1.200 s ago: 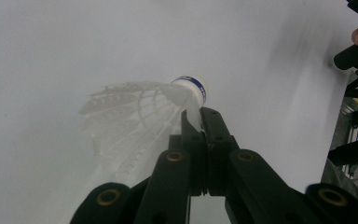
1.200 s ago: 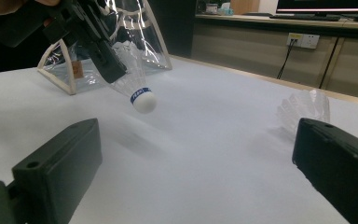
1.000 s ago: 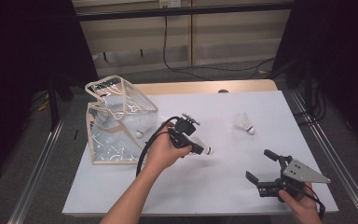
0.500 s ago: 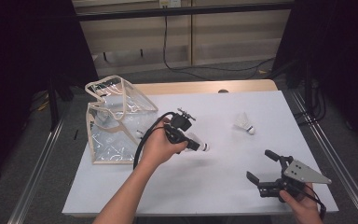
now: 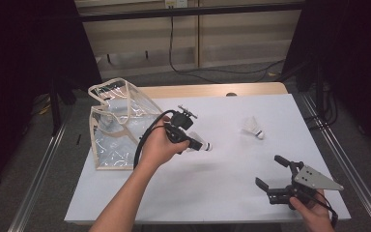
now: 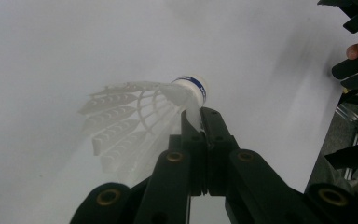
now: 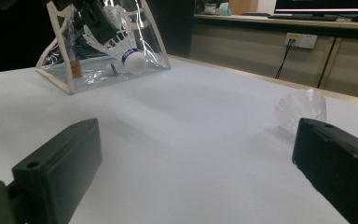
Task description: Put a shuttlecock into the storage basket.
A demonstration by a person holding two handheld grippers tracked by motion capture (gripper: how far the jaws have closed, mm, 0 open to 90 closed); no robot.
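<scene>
Left claw [image 5: 196, 143] gripped a shuttlecock [image 5: 200, 145]; right claw [image 5: 274, 174] sat released.

Left to right: clear bag [image 5: 118, 126] stood on the table [image 5: 222, 174] at its left edge, open top tilted. Just beside it, left claw was clenched on the shuttlecock's skirt near the cork, held above the table, cork pointing right. Second shuttlecock [image 5: 253, 128] lay on the table further right, well apart. Right claw rested near the front right corner, jaws wide, nothing between them.
</scene>
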